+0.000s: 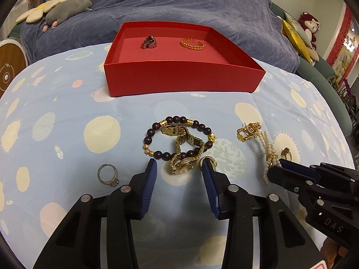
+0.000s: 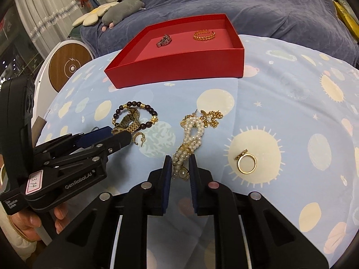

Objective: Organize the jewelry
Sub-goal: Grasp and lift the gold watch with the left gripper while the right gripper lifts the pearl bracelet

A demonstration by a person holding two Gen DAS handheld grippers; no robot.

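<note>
A red box [image 1: 179,76] [image 2: 179,67] holds a dark silver piece [image 1: 148,42] and a gold chain bangle [image 1: 192,44]. On the blue cloth lie a gold watch [image 1: 182,165] across a dark bead bracelet [image 1: 179,136], a silver ring [image 1: 108,175], a gold hoop earring [image 2: 139,138], a gold brooch [image 2: 212,116], a gold ring [image 2: 246,161] and a pearl bracelet [image 2: 190,141]. My left gripper [image 1: 179,168] is open, with its fingers on either side of the watch. My right gripper [image 2: 180,163] has closed in on the near end of the pearl bracelet.
The table has a blue cloth [image 1: 67,134] with pale round prints. Behind it is a blue-covered sofa [image 1: 179,6] with plush toys [image 1: 67,9]. A round wooden-faced device [image 2: 69,67] stands at the left.
</note>
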